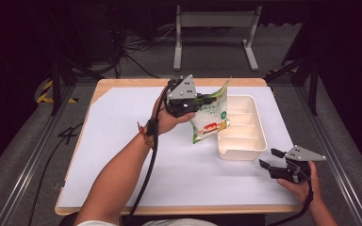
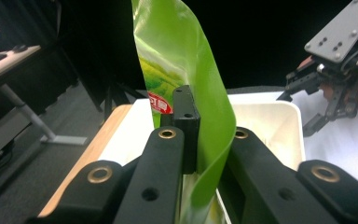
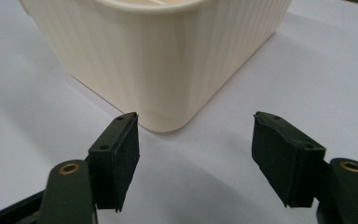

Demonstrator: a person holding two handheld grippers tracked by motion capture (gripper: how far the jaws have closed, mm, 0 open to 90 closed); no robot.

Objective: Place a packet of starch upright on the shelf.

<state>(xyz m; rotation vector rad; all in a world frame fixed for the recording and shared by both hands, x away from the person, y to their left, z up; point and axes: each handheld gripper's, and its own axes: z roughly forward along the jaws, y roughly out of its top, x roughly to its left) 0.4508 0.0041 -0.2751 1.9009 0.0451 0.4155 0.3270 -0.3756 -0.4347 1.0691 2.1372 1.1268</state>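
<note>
- A green snack pouch [image 1: 210, 114] hangs in the air above the table, over the left edge of a cream tray [image 1: 259, 123]. It is tilted, with one top corner pointing up and its lower end near the tray's rim.
- The pouch is glossy green foil with a white panel, a red patch and a small round green mark on its face. In the left gripper view the green foil [image 2: 186, 70] stands upright and curves like a folded sheet.
- The left gripper [image 1: 194, 100] pinches the pouch near its upper edge, its black jaws pressed onto the foil from both sides. The left hand [image 1: 167, 117] is raised off the table, with the forearm reaching in from the bottom.
- The tray is long, with dividers across it, and sits on a white sheet [image 1: 122, 141] covering the wooden table [image 1: 122, 83].
- The right gripper [image 1: 271, 159] sits low near the tray's near corner, jaws spread with nothing between them. The right hand [image 1: 301, 186] holds it just above the sheet.
</note>
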